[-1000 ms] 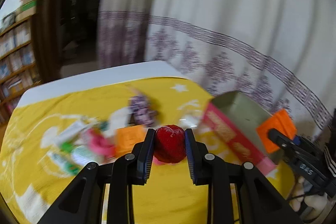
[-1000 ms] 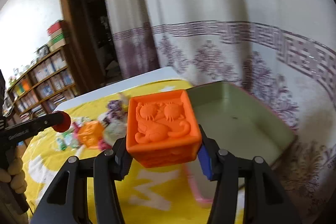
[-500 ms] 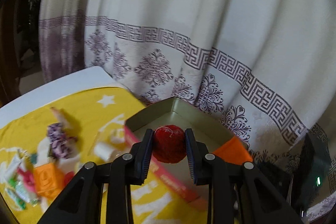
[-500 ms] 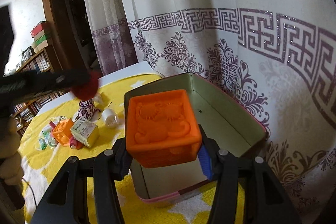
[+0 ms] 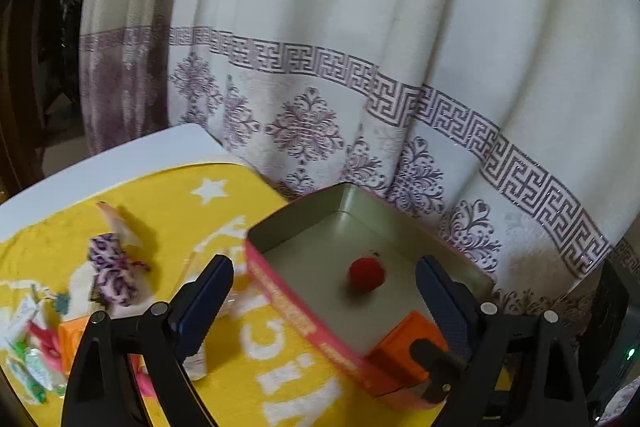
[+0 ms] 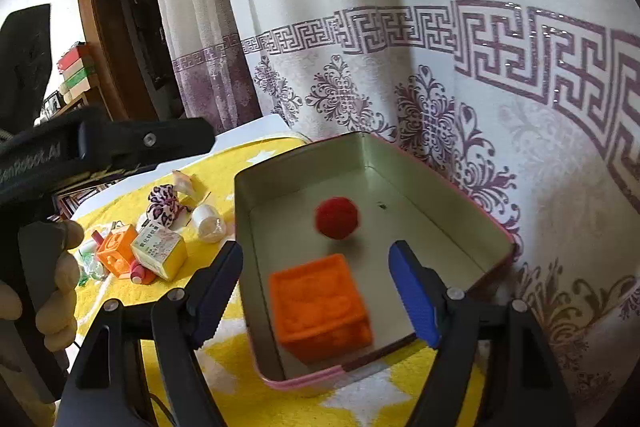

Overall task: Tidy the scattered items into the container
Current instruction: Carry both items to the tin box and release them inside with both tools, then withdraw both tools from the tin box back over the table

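Note:
The pink-rimmed metal tin [image 5: 280, 291] stands open on the yellow cloth. A red pompom ball [image 5: 366, 273] is inside it, free of my left gripper [image 5: 324, 303], whose jaws are opening wide above the tin's near wall with nothing between them. In the right wrist view the ball [image 6: 336, 217] and a large orange block [image 6: 320, 307] are both inside the tin [image 6: 440, 195], both blurred. My right gripper [image 6: 316, 291] hangs over the tin's near end. Its jaws are opening and its pads stand clear of the block. The block [image 5: 404, 351] also shows at the tin's corner.
Left of the tin lie a leopard-print bundle [image 6: 162, 205], a white roll [image 6: 206, 221], a yellow carton [image 6: 162, 253], a small orange cube [image 6: 116, 253] and sweet wrappers [image 5: 28, 359]. A patterned curtain [image 6: 400, 87] hangs right behind the tin. A hand [image 6: 60, 267] holds the left tool.
Both grippers have opened. The red ball has left the left jaws and the orange block the right jaws; both are now in the tin. The left gripper swung over from the clutter to the tin.

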A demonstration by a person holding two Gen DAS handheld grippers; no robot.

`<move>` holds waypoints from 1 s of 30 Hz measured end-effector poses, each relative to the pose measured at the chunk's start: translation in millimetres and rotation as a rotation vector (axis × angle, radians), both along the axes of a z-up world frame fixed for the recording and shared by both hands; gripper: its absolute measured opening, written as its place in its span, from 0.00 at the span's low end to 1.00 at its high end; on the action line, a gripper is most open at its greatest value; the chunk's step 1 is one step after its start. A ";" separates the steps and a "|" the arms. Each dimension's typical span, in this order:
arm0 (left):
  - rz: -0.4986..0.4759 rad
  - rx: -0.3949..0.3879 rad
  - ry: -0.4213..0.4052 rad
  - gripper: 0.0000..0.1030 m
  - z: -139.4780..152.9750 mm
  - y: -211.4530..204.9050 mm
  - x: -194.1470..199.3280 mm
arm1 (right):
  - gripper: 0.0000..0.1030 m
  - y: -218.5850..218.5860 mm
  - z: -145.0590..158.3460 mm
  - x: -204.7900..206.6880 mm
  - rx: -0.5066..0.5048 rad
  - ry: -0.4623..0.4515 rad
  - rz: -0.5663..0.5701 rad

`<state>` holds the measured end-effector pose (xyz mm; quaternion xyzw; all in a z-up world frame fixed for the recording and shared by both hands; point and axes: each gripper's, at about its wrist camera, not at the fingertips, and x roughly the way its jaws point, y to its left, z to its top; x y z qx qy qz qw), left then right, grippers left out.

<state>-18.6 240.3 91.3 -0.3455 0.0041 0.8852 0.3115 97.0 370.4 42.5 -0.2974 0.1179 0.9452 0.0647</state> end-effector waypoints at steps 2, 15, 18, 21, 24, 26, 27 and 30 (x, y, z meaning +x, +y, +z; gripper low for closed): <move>0.027 -0.023 0.015 1.00 -0.5 -8.8 1.7 | 0.76 -5.6 1.2 -1.6 0.000 0.005 0.012; 0.357 -0.034 -0.004 1.00 -3.5 -151.0 6.1 | 0.76 -57.2 10.7 -17.8 -0.018 0.019 0.140; 0.442 -0.048 -0.015 1.00 -11.0 -185.5 8.4 | 0.77 -71.3 12.4 -22.7 -0.019 0.019 0.178; 0.520 -0.054 -0.045 1.00 -21.7 -219.4 9.6 | 0.77 -84.9 11.7 -29.3 -0.027 0.006 0.213; 0.585 -0.038 -0.080 1.00 -31.7 -249.9 10.9 | 0.77 -98.2 10.0 -37.8 -0.039 -0.015 0.244; 0.607 -0.031 -0.093 1.00 -36.1 -260.9 12.0 | 0.76 -107.4 8.7 -41.4 -0.040 -0.028 0.260; 0.618 -0.027 -0.097 1.00 -38.3 -267.5 12.8 | 0.76 -111.4 8.5 -43.5 -0.041 -0.032 0.267; 0.639 -0.037 -0.097 1.00 -43.4 -280.9 15.2 | 0.76 -122.5 7.7 -49.7 -0.047 -0.043 0.286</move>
